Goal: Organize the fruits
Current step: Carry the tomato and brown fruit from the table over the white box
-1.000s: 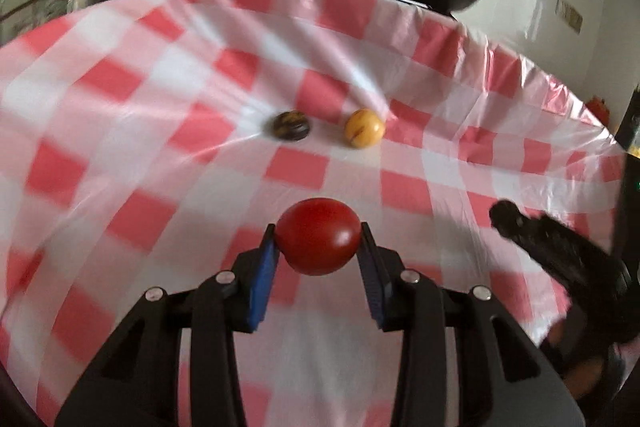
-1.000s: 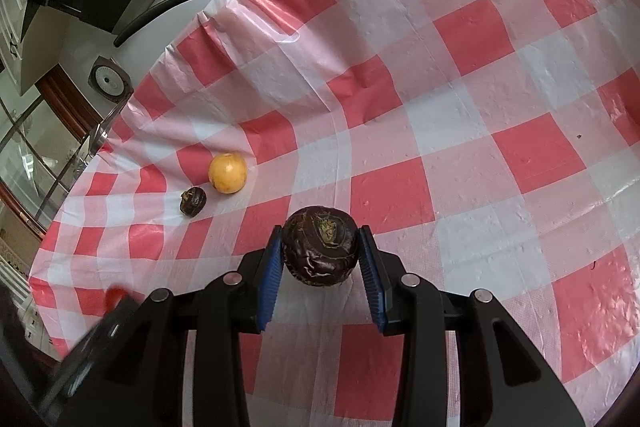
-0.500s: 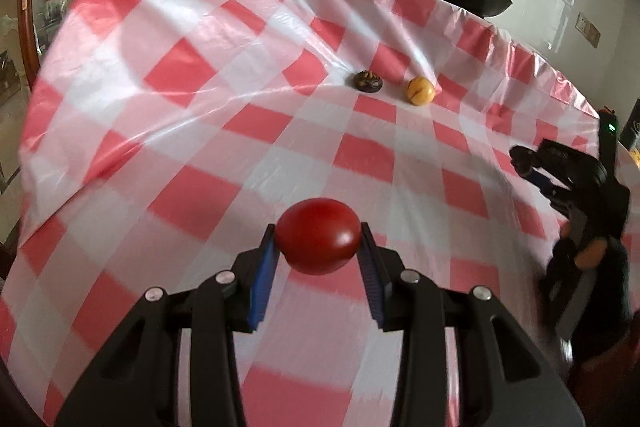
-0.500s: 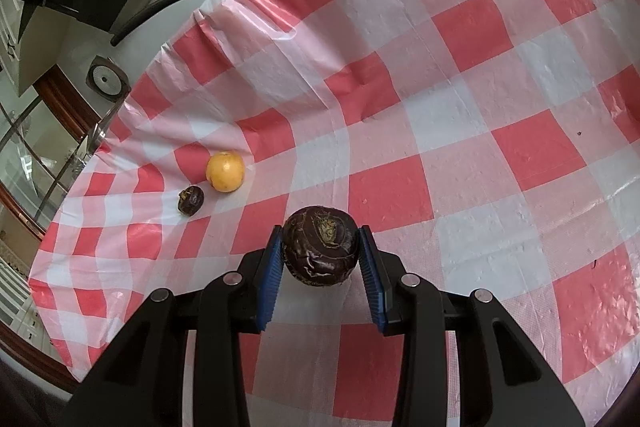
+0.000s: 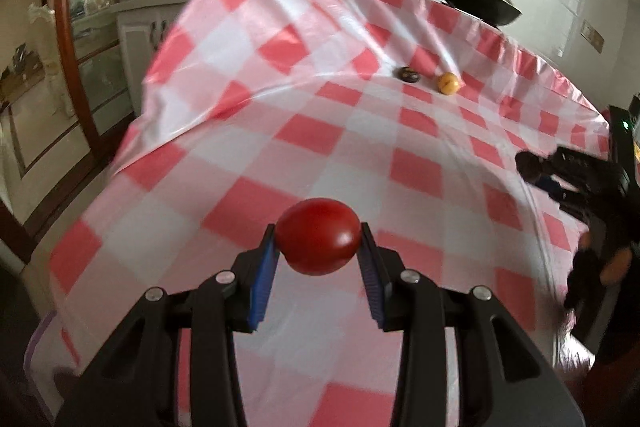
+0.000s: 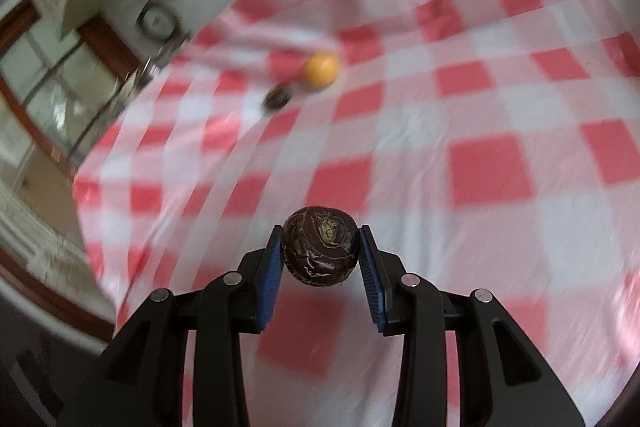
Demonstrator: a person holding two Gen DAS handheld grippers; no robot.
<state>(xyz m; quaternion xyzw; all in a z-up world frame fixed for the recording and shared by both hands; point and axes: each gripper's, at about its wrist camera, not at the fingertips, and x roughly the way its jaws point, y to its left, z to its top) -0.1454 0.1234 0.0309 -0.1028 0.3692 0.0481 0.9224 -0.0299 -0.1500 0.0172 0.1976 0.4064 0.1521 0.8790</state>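
- Left wrist view: left gripper [image 5: 319,247] was pinching a red tomato [image 5: 318,235] between its blue pads [image 5: 262,281], fruit carried clear above the red-and-white checked tablecloth [image 5: 280,99].
- Same view: an orange fruit [image 5: 447,83] and a small dark fruit [image 5: 409,74] lay just beside each other at the far side of the cloth, well apart from the tomato. A black pan [image 5: 476,1] stood beyond the table edge.
- Right wrist view: right gripper [image 6: 320,254] was clamped on a wrinkled dark fruit [image 6: 320,251], also held off the cloth. Frame blurred, so detail of the far pair was poor.
- Judgement: step in hand was transport; both fruits gripped, neither set down. No bowl or tray visible, so destination could not be told; grouping w/ the far pair seemed likely.
- Next move, est.: bring each fruit low to the cloth near its group before spreading the jaws; round fruit may roll on the slick plastic.
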